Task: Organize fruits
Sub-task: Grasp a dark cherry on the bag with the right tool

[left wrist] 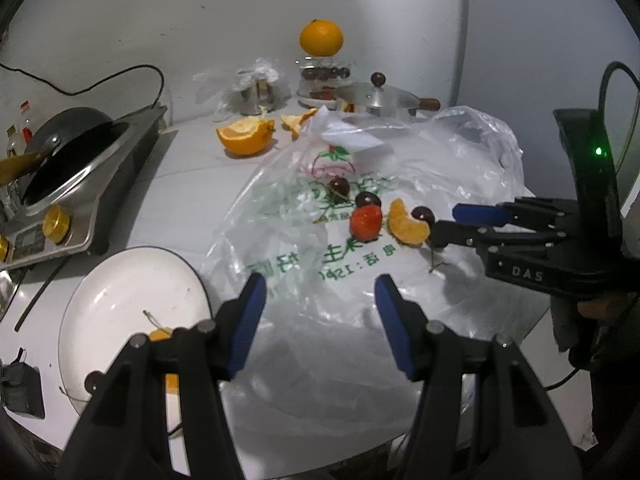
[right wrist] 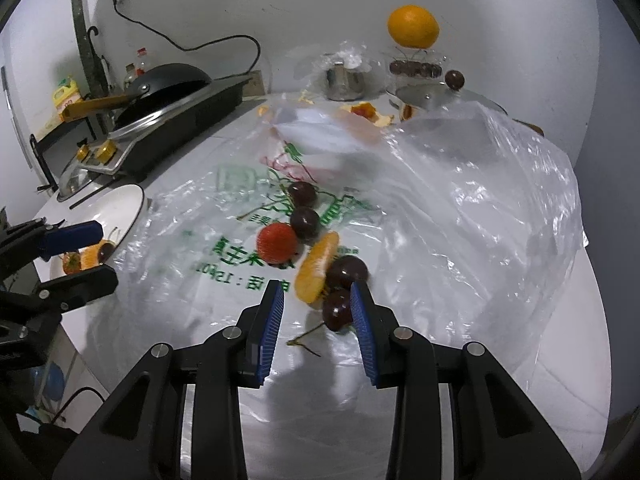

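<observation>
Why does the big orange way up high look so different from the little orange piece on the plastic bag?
The whole orange is round, still in its peel, perched on a clear container at the back. The orange segment is a peeled, curved slice lying on the plastic bag among cherries. The whole one looks far bigger. Both are the same bright orange.

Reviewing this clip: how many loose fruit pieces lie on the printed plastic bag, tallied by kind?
Cherries: 4
Strawberry: 1
Orange segment: 1
Total: 6

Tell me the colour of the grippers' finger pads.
Blue, ridged pads; clearest in the right wrist view.
</observation>
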{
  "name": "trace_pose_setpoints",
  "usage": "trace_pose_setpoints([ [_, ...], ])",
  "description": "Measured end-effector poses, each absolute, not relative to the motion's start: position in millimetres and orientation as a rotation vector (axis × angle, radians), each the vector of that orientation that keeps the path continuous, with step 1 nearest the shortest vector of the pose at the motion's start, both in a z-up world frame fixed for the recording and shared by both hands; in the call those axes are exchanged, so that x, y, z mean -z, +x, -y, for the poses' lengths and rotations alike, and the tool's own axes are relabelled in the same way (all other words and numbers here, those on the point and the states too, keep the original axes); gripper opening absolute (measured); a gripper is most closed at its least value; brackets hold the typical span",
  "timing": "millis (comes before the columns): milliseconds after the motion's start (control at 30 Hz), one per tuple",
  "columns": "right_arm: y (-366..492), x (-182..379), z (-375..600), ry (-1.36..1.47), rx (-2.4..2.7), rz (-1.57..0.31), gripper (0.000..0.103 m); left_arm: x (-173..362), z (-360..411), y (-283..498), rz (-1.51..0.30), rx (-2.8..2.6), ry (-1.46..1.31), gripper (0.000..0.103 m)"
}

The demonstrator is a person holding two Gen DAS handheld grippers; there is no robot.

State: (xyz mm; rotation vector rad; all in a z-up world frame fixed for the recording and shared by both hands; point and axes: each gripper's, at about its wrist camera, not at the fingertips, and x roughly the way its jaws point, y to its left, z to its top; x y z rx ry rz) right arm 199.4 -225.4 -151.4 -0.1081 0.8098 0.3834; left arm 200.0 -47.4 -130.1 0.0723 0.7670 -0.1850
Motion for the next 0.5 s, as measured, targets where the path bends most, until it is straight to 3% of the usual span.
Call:
trace_pose_setpoints([
  [500, 205.0, 171.3, 230.4, -0.184, -0.381, -0.843, 0.037, 136.4, 58.5, 214.5, -0.79, 0.201, 0.09, 0.058],
])
